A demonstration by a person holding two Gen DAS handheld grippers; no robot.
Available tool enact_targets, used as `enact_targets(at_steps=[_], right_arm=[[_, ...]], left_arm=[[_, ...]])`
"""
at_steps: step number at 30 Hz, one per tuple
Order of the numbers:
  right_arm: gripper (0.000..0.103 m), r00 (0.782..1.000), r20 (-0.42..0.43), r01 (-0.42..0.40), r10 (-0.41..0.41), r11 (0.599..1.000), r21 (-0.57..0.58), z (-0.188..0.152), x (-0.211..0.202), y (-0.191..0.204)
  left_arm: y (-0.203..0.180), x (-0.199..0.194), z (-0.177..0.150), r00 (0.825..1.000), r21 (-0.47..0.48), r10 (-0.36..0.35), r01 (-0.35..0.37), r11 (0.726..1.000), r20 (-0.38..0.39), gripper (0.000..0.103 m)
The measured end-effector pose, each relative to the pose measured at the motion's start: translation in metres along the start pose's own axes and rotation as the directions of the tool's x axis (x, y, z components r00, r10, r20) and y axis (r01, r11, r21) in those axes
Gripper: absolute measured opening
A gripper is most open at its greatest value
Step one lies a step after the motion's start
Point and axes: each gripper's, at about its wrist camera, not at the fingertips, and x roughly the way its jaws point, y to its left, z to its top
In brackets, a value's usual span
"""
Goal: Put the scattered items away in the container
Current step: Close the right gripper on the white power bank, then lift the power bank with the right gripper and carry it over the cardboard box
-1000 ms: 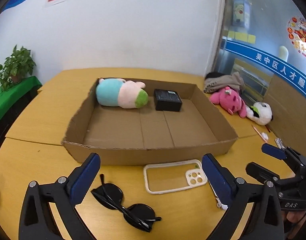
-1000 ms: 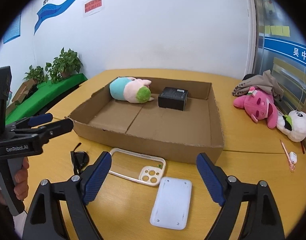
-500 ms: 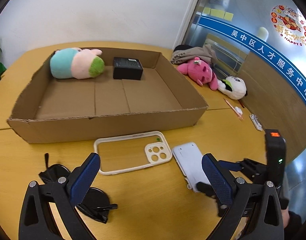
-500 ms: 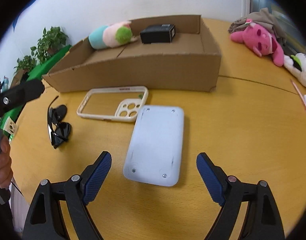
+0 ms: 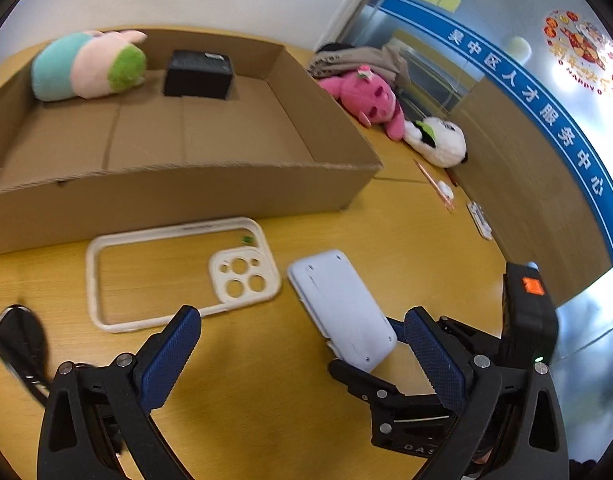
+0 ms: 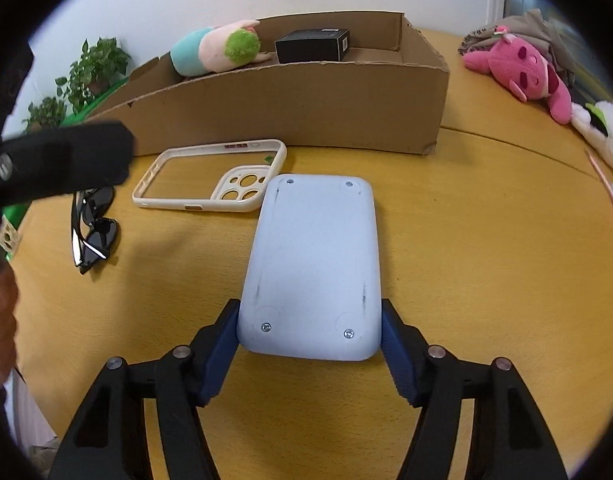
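Wooden table (image 6: pixel 486 264) in an office, white wall behind. A cardboard box (image 6: pixel 306 104) sits mid-table. Just in front lie a cream phone case (image 6: pixel 210 184), sunglasses (image 6: pixel 92 236) and a pale slab (image 6: pixel 314 264) — flat, rigid, screwed at its corners.

Right gripper (image 6: pixel 310 340): jaws have just been closing, pads against the slab's two long edges at its near end. The far end appears lifted off the table.

Left gripper (image 5: pixel 298 360): spread wide, nothing between the pads, hanging over bare table near the case.

Judgement: the slab looks smooth and light; an end grip may let it pivot — taking it nearer the middle would be safer.
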Motion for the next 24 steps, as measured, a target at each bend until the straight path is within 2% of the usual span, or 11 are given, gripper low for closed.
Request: enact_targets(at_steps=[5,7,9,13,14,15,19,24], right_arm=[[0.065,0.986,0.047,-0.167,0.162,0.975,0.149,-0.004,-0.008,-0.018],[0.065,0.975,0.069,-0.219,0.209,0.957,0.191,-0.006,-0.013,-0.024],[0.065,0.965,0.093,-0.259,0.245,0.942,0.213,-0.007,-0.019,-0.028],[0.065,0.965,0.102,-0.256,0.241,0.948,0.189,-0.005,-0.029,-0.020],[0.065,0.965,0.099,-0.258,0.243,0.949,0.184,-0.006,-0.030,-0.017],[0.066,0.965,0.096,-0.258,0.244,0.949,0.180,-0.006,-0.030,-0.016],[0.065,0.969,0.082,-0.244,0.233,0.958,0.150,-0.001,-0.028,-0.007],[0.065,0.972,0.061,-0.233,0.227,0.966,0.114,0.000,-0.024,0.008]], left_arm=[[-0.014,0.033,-0.004,0.992,-0.010,-0.075,0.075,0.997,-0.099,0.100],[-0.019,0.041,-0.004,0.987,-0.009,-0.097,0.097,0.995,-0.128,0.095],[-0.022,0.047,-0.002,0.982,-0.010,-0.116,0.115,0.993,-0.151,0.083],[-0.018,0.053,0.001,0.977,-0.041,-0.126,0.121,0.992,-0.171,0.068],[-0.017,0.052,0.001,0.976,-0.040,-0.133,0.128,0.991,-0.171,0.058],[-0.017,0.050,0.001,0.977,-0.034,-0.133,0.129,0.991,-0.168,0.053],[-0.007,0.043,0.002,0.979,-0.038,-0.123,0.119,0.992,-0.160,0.051],[0.008,0.032,0.005,0.983,-0.076,-0.131,0.122,0.990,-0.132,0.038]])
